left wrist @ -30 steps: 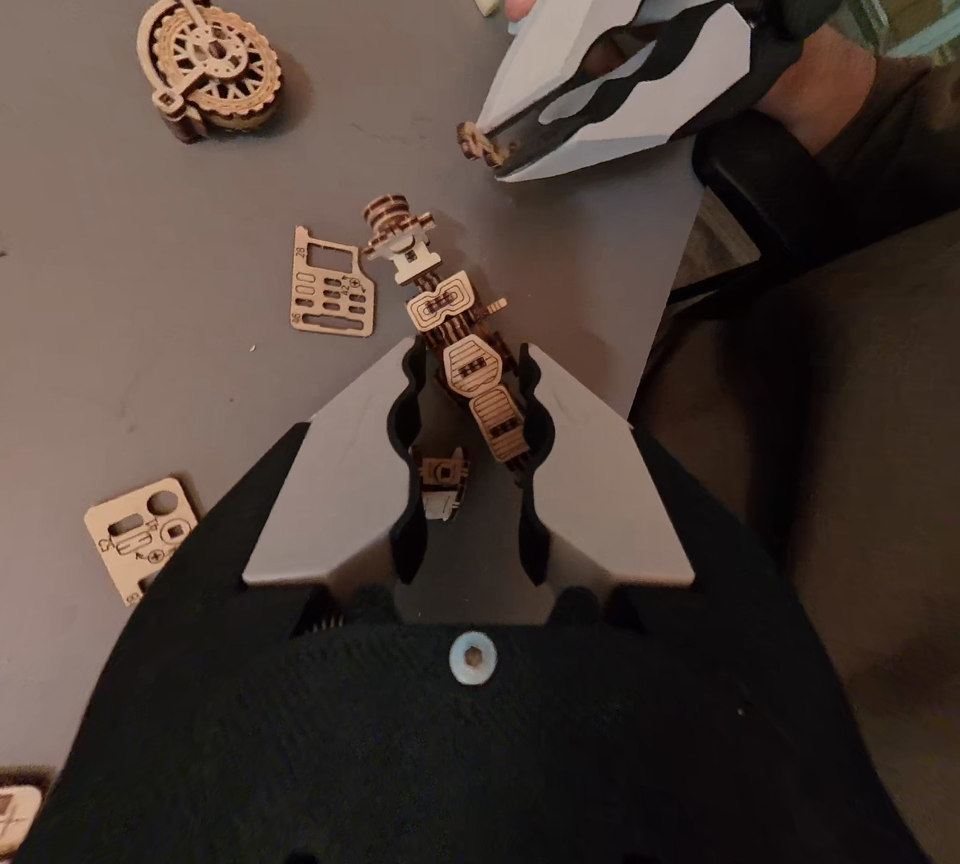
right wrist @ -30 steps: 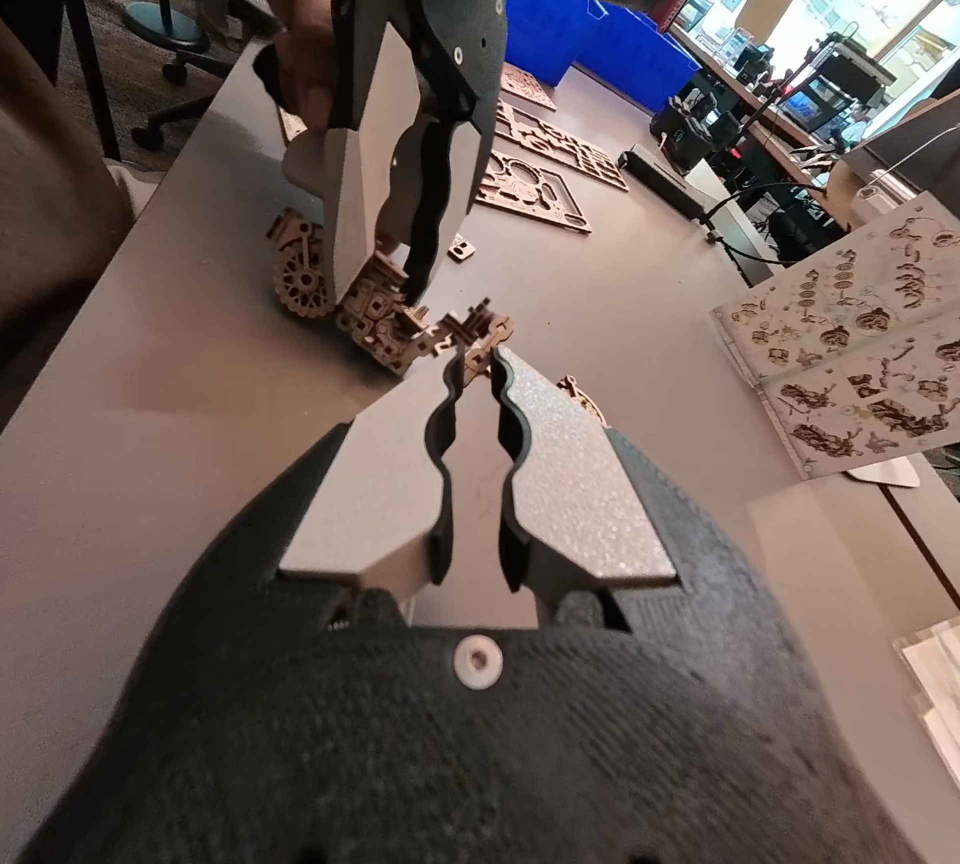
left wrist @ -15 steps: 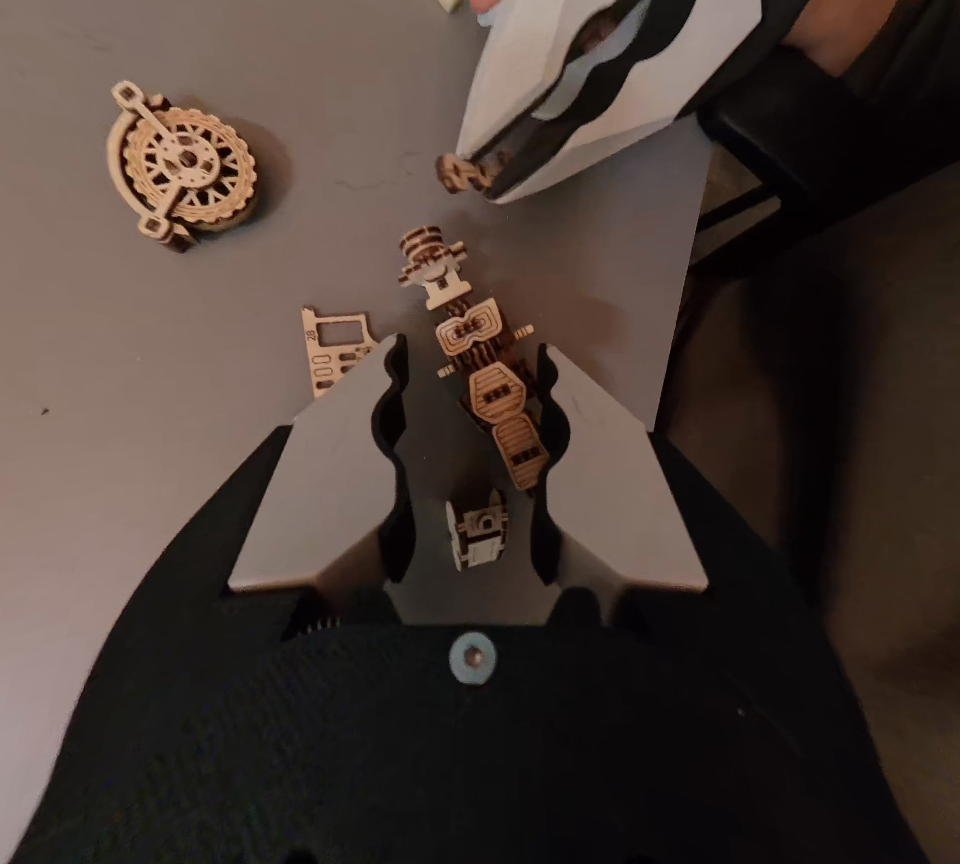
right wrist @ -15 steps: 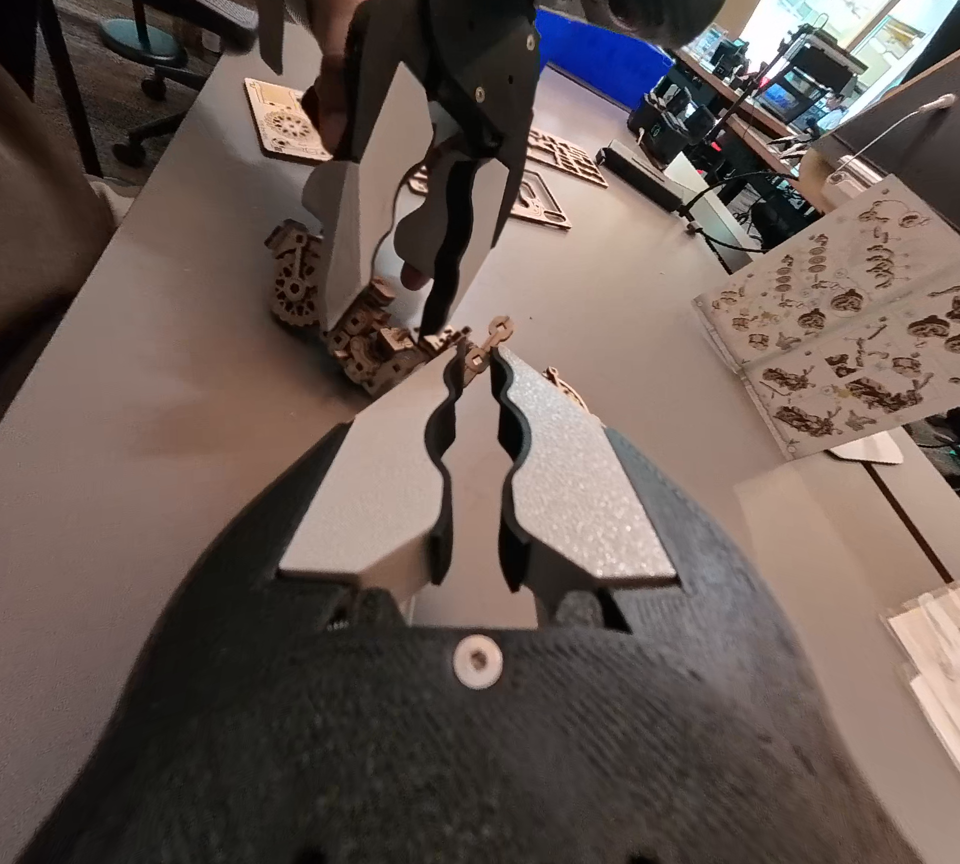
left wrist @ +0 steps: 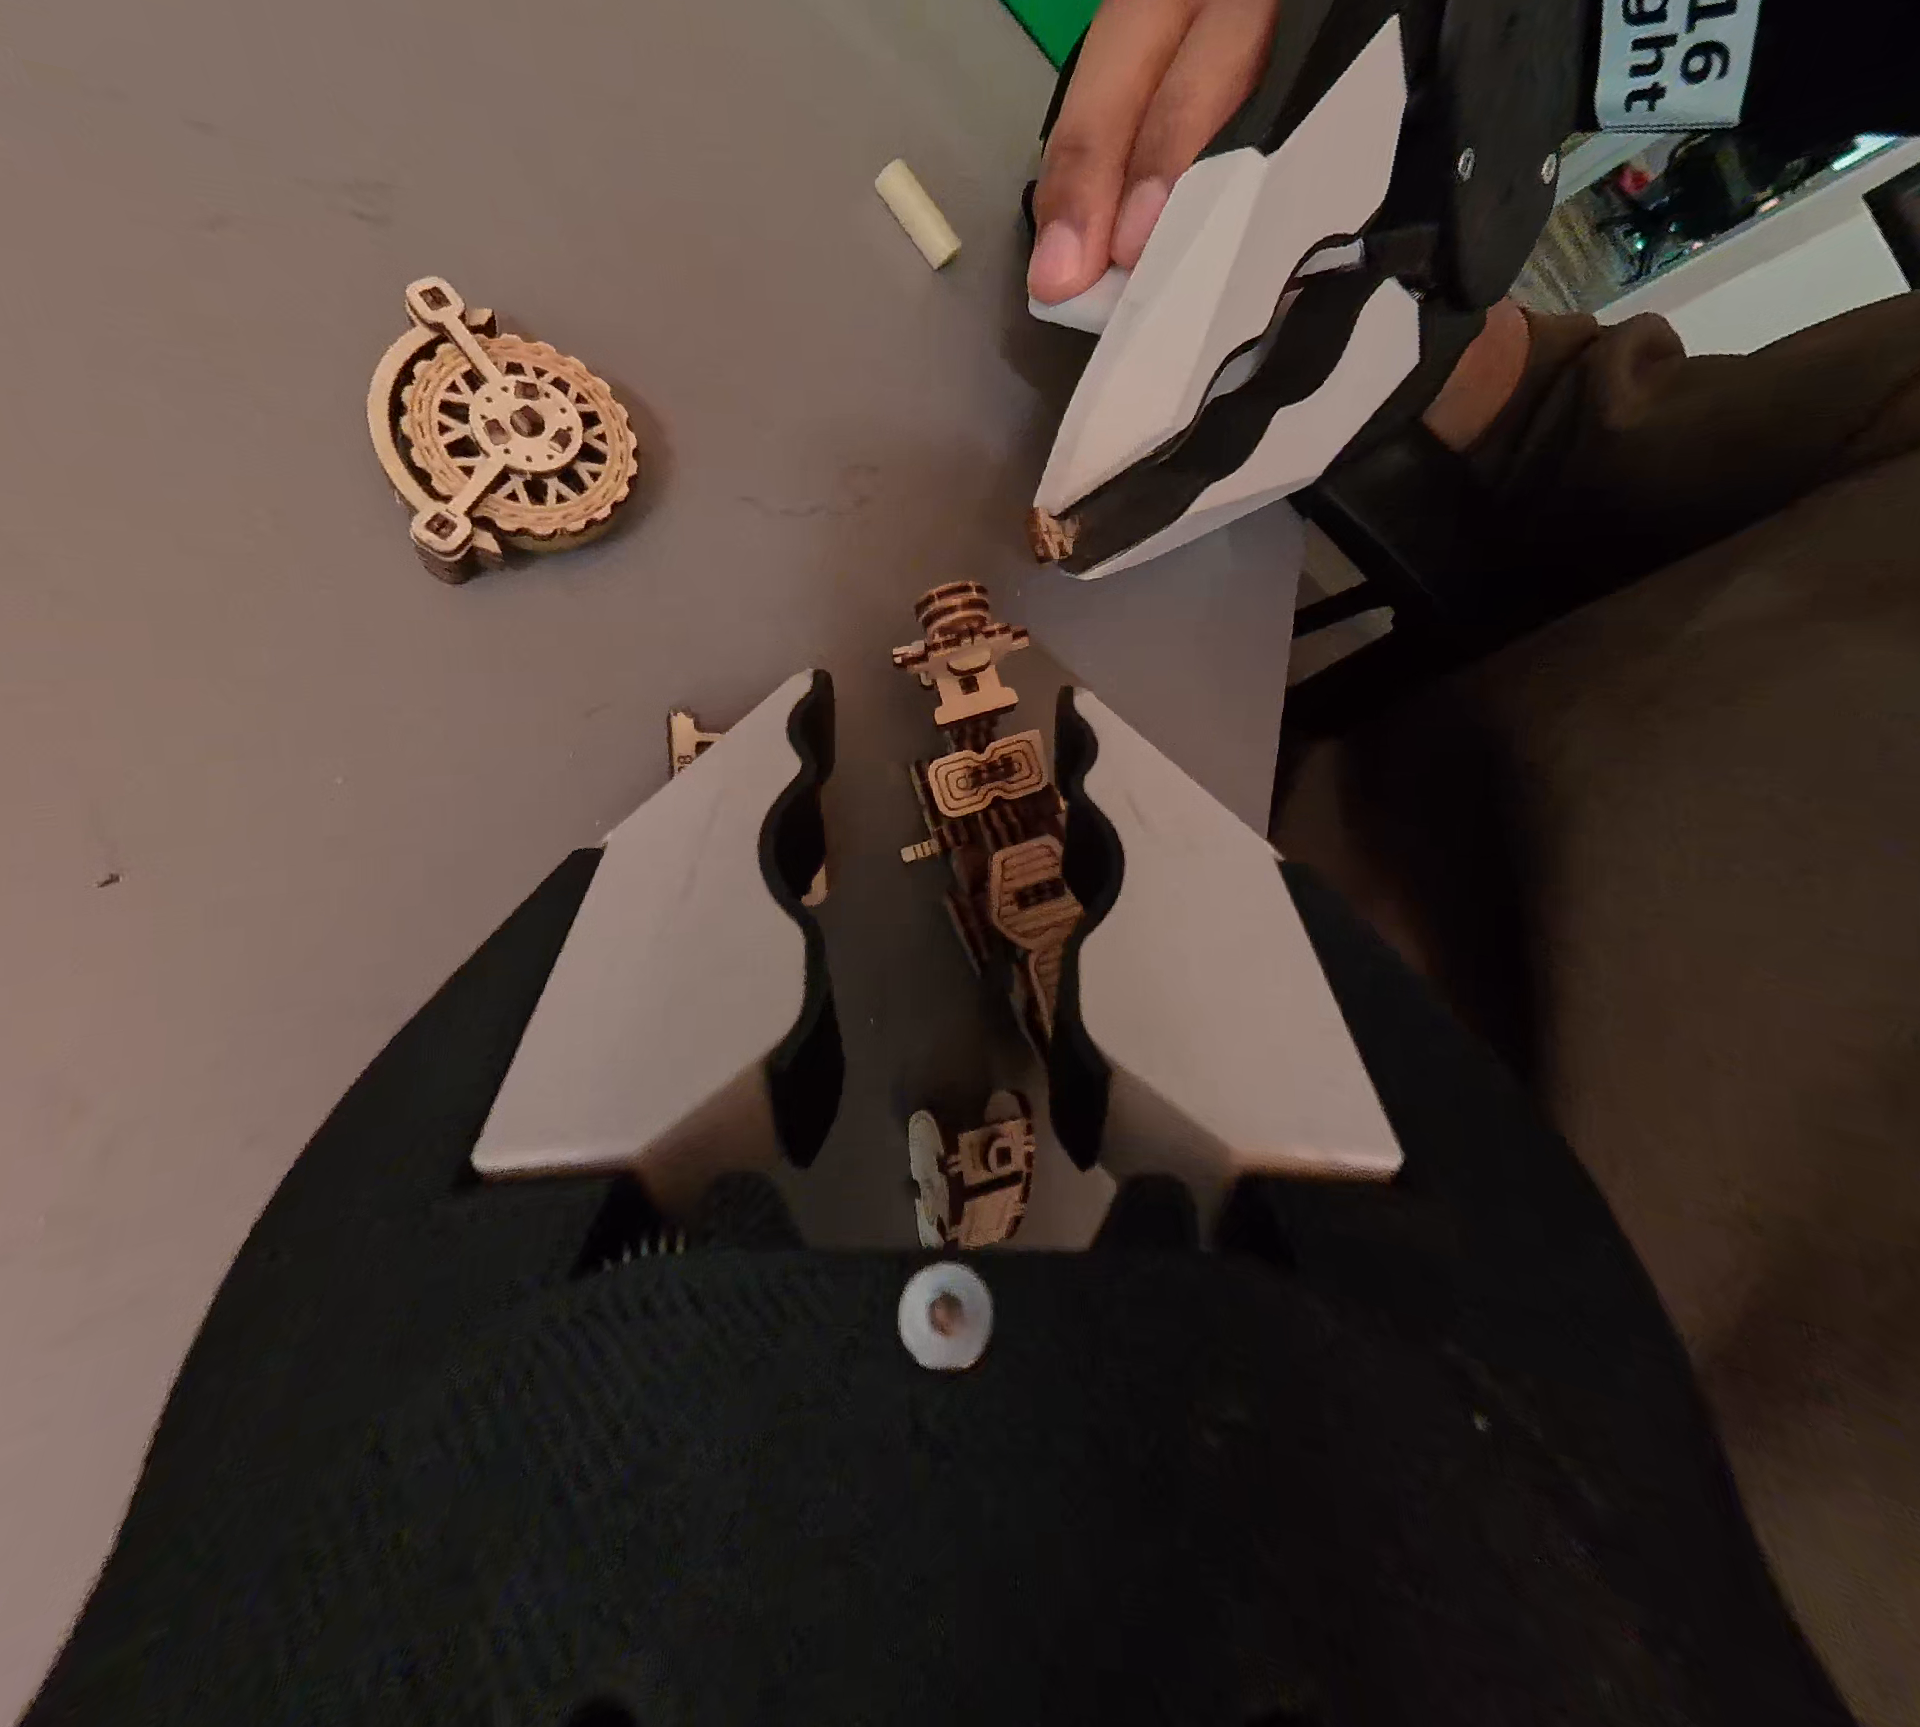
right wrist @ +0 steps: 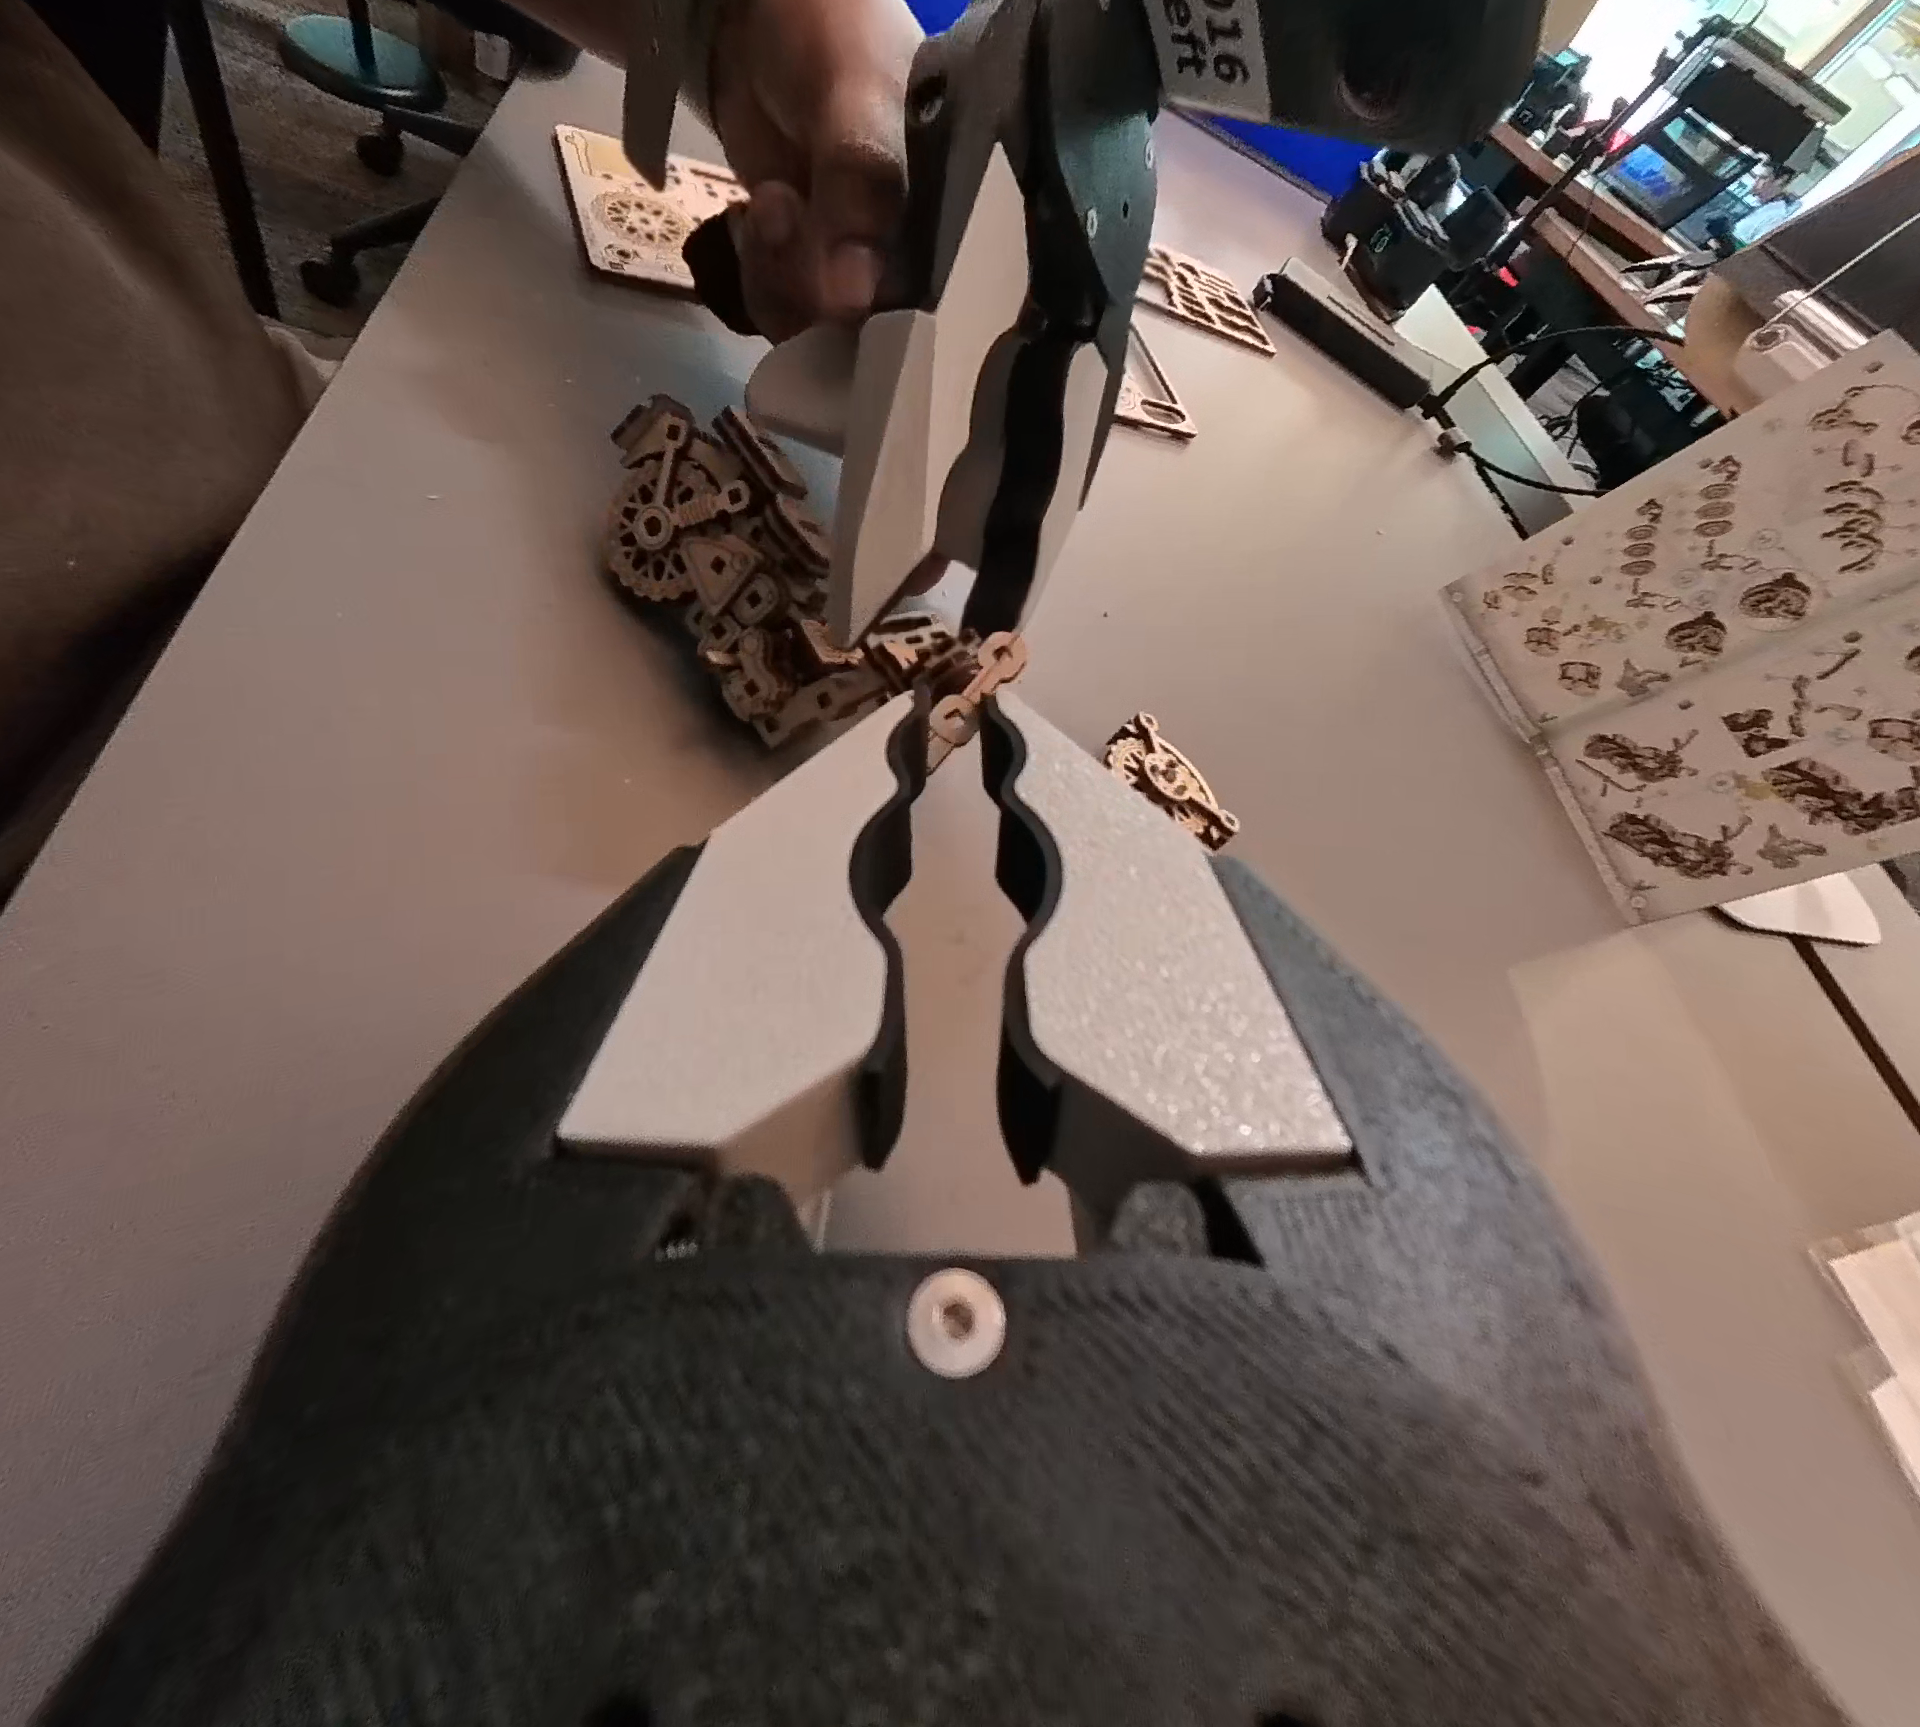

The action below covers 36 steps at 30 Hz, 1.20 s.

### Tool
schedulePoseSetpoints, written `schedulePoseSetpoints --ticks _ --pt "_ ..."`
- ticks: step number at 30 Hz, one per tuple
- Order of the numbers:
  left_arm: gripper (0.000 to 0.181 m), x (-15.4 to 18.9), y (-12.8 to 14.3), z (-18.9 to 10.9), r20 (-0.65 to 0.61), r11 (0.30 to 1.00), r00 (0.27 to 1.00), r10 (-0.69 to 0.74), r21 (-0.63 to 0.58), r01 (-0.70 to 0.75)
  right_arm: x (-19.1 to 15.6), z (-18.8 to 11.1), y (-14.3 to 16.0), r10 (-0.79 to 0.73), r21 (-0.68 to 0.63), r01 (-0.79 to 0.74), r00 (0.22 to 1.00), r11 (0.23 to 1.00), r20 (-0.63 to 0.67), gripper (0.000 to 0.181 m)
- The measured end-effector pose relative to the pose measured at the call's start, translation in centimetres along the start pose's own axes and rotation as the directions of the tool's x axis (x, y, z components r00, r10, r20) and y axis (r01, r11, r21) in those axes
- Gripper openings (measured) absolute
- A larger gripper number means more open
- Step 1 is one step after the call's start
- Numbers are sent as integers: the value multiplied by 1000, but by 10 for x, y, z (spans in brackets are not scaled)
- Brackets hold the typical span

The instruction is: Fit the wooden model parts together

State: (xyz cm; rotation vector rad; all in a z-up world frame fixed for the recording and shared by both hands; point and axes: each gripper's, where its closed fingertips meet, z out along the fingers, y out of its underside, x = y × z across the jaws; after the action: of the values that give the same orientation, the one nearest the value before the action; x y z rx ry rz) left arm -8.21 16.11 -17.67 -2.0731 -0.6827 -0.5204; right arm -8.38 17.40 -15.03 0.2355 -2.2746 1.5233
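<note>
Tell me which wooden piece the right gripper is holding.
The small link-shaped piece, pinched between the right gripper fingers; the long model and wheel assembly lie on the table.

Two grippers: left gripper, right gripper. Wooden bits: one long model body, one wheel assy, one small link piece, one small loose sub-assy, approx. four flat cut-out sheets, incl. one. One pale peg. Two instruction pages.
</note>
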Motion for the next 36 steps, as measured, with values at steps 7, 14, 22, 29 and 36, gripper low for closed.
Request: schedulePoseSetpoints --ticks 7,14,22,29,36 --pt "21 0 3 4 -5 999 999 -35 -28 35 3 -1 2 9 -5 -9 1000 1000 -10 8" --pt "18 3 3 3 -51 997 996 -71 -20 70 1 0 0 17 2 -17 1000 1000 3 8" --pt "19 12 3 2 -188 995 977 -104 -15 103 -11 2 -10 10 45 -12 998 999 61 8" --pt "18 15 8 4 -243 996 966 -90 -44 82 -22 10 -4 -82 5 82 993 997 89 8" --pt "19 15 10 3 -258 996 962 -89 -43 80 -19 12 -3 -82 -6 83 994 997 72 8"
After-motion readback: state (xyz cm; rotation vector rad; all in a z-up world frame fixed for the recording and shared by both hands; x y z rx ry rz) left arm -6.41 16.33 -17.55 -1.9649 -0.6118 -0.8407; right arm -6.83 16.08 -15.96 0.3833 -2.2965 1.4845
